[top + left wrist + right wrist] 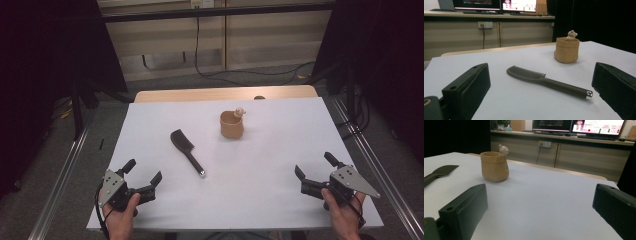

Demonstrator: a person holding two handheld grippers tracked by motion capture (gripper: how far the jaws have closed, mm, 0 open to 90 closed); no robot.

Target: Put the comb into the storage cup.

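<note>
Between the two fingers of the left gripper [537, 92], a little way ahead, lies the dark comb [546, 81] on the white table [506, 102]. Its handle, with a shiny silver tip, points toward the right finger. Its teeth end points away, toward the far side. Farther off sits the small tan pot [566, 51] with a tiny bear [572, 35] peeking over its rim.

Both grippers are wide open and hold nothing. From the high view, the left gripper [142, 175] is near the comb [187, 150], and the right gripper [312, 165] rests well apart from it. The pot [232, 125] stands beyond the comb, toward the middle of the table.

The likely job is to pick up the comb and put it in the pot. To do it well, I think the left gripper should slide forward, low and slow. The fingers should go one on each side of the handle, near its middle, not at the silver tip. The comb is thin and flat, so the fingers should reach right down to the table before they squeeze. Squeeze gently, then lift straight up. The pot looks light, so it could tip if the comb bumps it.

Far-off screens show writing, but it is too small to read. No brand or label shows on the comb or the pot.
</note>
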